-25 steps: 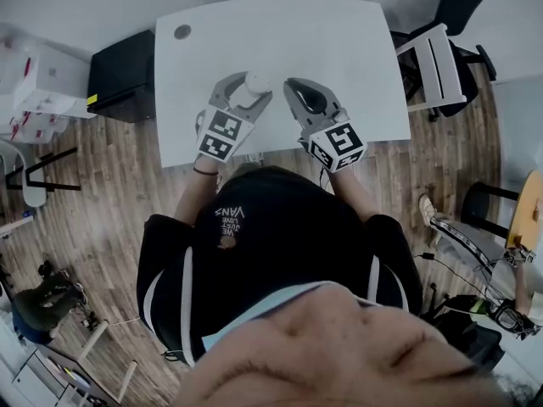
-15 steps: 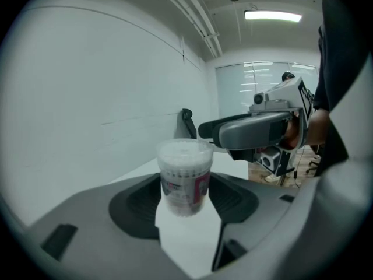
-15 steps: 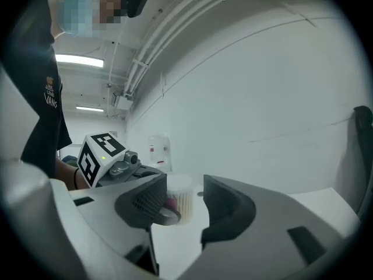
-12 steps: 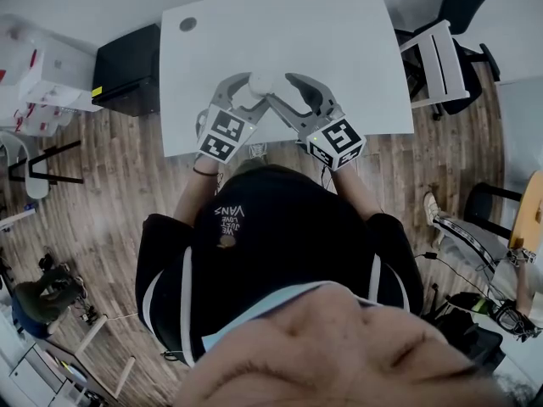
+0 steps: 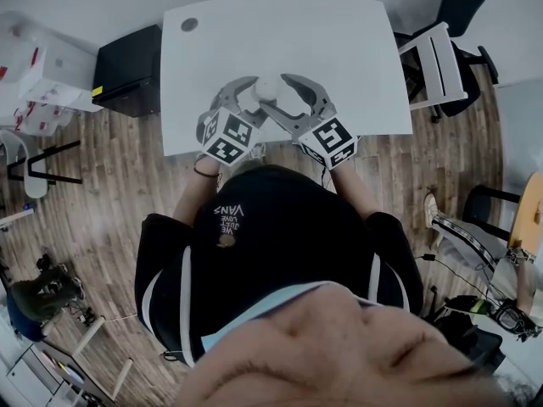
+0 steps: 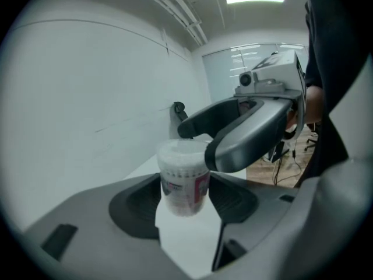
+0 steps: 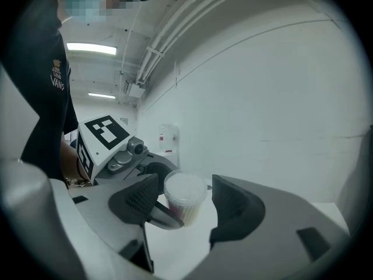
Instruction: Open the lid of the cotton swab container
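The cotton swab container (image 5: 266, 86) is a small clear tub with a white lid and a pink label, held above the near part of the white table (image 5: 339, 41). In the left gripper view the tub (image 6: 183, 182) sits upright between the pads of my left gripper (image 6: 183, 198), which is shut on its body. My left gripper (image 5: 257, 97) comes in from the left. My right gripper (image 5: 278, 91) reaches from the right, jaws opening, one on each side of the lid. In the right gripper view the lidded top (image 7: 185, 194) stands between the right gripper (image 7: 187, 206) pads, with a gap showing at the right pad.
A dark round grommet (image 5: 188, 25) marks the table's far left corner. A black cabinet (image 5: 123, 75) stands at the table's left and white boxes (image 5: 42, 83) beyond it. An office chair (image 5: 441, 53) is at the right. Wooden floor lies around the table.
The right gripper was shut beside the container; it has moved left and opened, so its jaws now straddle the lid. The left gripper keeps its hold and has shifted slightly right.
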Demonstrator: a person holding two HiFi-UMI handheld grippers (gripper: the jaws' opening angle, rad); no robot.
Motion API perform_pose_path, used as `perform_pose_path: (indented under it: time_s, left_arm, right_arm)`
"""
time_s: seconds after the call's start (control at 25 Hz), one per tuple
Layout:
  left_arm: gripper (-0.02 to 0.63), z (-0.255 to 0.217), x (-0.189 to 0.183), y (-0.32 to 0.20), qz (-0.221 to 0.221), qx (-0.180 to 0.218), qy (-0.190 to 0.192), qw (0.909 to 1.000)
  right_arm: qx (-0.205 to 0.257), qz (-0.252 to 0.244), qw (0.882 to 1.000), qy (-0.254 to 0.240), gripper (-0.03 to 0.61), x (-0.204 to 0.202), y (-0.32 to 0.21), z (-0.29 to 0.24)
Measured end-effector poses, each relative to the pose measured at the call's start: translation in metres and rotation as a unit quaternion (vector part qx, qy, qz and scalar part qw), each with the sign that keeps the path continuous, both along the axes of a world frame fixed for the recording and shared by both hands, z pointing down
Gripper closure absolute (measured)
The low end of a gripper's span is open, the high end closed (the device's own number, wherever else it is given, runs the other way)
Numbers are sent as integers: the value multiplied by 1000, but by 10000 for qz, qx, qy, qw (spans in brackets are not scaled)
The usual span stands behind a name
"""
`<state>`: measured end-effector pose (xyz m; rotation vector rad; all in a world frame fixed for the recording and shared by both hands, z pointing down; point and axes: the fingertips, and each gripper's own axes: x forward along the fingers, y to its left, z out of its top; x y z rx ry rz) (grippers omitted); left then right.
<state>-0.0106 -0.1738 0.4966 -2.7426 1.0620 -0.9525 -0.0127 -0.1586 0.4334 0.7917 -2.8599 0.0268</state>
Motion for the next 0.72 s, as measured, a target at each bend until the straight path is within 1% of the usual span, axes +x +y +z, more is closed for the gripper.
perform_pose_path:
  time_s: [0.24, 0.32, 0.36, 0.72]
  left_arm:
    - [351, 3, 6, 2, 142, 45, -99, 9998]
    - [351, 5, 9, 3, 165, 34, -95, 9998]
    - [351, 5, 9, 2, 166, 27, -80, 9998]
    - [353, 4, 9, -1, 177, 65, 46, 9998]
  right_arm:
    - [27, 42, 9997, 230, 302, 1, -4, 10]
    - [23, 59, 9998, 172, 309, 4, -5, 9]
    - [11, 48, 9999, 134, 322, 5, -5, 8]
    - [-207, -21, 9996, -164, 330, 6, -8, 5]
